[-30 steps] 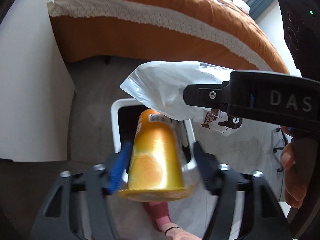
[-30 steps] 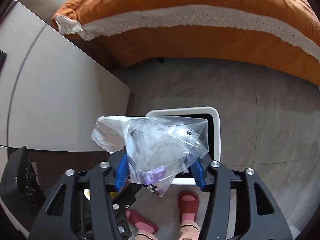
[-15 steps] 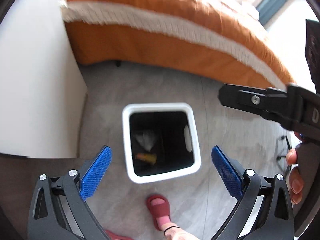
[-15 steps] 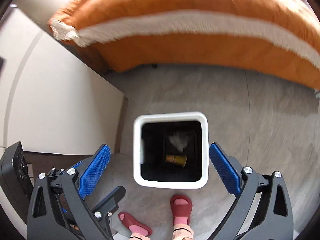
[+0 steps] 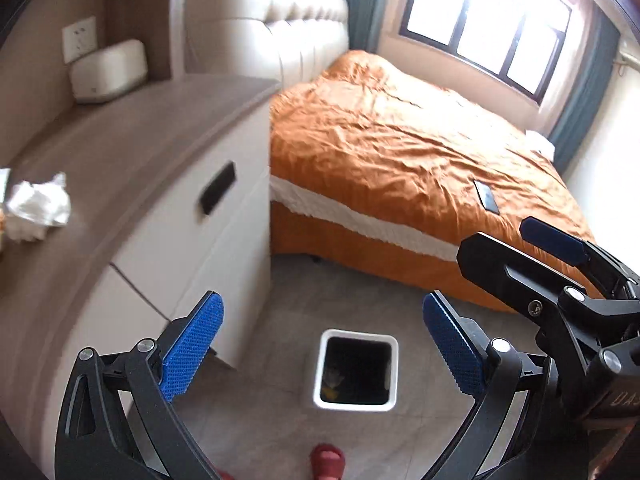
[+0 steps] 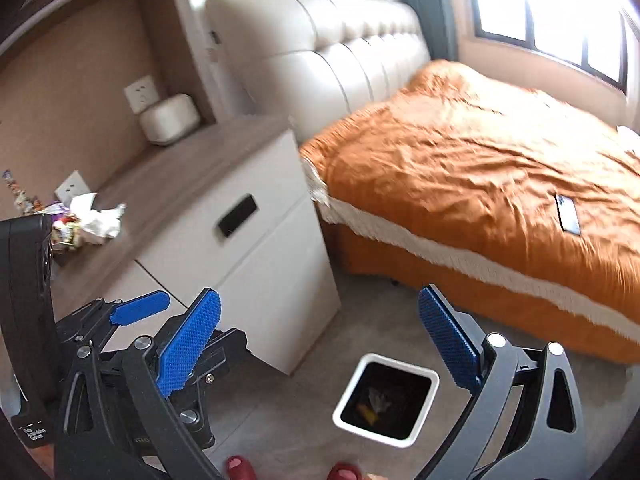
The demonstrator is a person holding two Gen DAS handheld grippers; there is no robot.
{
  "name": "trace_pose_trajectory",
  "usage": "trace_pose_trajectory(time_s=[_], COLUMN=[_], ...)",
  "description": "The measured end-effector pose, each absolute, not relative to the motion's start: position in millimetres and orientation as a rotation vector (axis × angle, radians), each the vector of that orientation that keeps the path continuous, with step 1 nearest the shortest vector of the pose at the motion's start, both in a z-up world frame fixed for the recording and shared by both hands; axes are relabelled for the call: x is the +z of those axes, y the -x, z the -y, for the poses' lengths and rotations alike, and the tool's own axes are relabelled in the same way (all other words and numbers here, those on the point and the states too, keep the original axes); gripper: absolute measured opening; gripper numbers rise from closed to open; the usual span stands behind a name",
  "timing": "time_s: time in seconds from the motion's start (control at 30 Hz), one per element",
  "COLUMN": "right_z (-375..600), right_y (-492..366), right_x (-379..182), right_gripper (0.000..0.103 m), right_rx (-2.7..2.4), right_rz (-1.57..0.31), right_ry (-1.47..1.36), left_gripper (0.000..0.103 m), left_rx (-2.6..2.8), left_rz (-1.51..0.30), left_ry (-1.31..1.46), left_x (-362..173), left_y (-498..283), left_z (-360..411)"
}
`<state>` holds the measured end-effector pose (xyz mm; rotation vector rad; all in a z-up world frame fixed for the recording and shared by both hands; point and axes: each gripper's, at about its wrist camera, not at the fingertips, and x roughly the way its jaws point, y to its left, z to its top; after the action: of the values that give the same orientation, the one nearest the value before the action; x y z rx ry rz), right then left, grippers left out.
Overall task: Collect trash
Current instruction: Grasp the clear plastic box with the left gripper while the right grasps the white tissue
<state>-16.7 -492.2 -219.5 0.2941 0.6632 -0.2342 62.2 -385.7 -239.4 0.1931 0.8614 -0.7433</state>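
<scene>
Two grippers, left point(image 5: 322, 346) and right point(image 6: 320, 342): your jaws wide open, empty. Bin point(image 6: 416, 372) on floor already holds trash. Crumpled wrappers point(image 6: 86, 222) left on bench point(image 5: 132, 140); fetch those next.

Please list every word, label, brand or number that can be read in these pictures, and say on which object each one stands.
"DAS", upside down and cut off by the frame edge: on the black body of the right hand-held gripper.
A small white label on the black body of the left hand-held gripper: too small and blurred to read.
Printed wrappers on the bedside cabinet: print too blurred to read.
No other text can be read.
</scene>
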Motion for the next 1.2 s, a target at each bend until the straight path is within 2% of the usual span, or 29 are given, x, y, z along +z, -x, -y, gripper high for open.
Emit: trace_pose_trajectory(time_s=[0.23, 0.47, 0.77, 1.2], right_z=[415, 337, 289, 271], right_y=[-24, -62, -124, -201], right_x=[-148, -120, -148, -219], right_gripper=[0.098, 0.098, 0.098, 0.098], right_rx=[0.037, 0.176, 0.177, 0.105], right_rz=[-0.545, -0.502, -0.588, -0.759], right_ry=[-0.153, -0.040, 0.008, 0.025], left_gripper=[0.098, 0.098, 0.098, 0.098], left_rx=[-0.492, -0.269, -0.117, -0.174], left_rz=[-0.725, -0.611, -0.594, -0.711], left_ry=[-0.135, -0.127, -0.163, -0.155], left_x=[-168, -133, -158, -210], left_y=[-70, -99, -152, -211], left_z=[298, 208, 138, 112])
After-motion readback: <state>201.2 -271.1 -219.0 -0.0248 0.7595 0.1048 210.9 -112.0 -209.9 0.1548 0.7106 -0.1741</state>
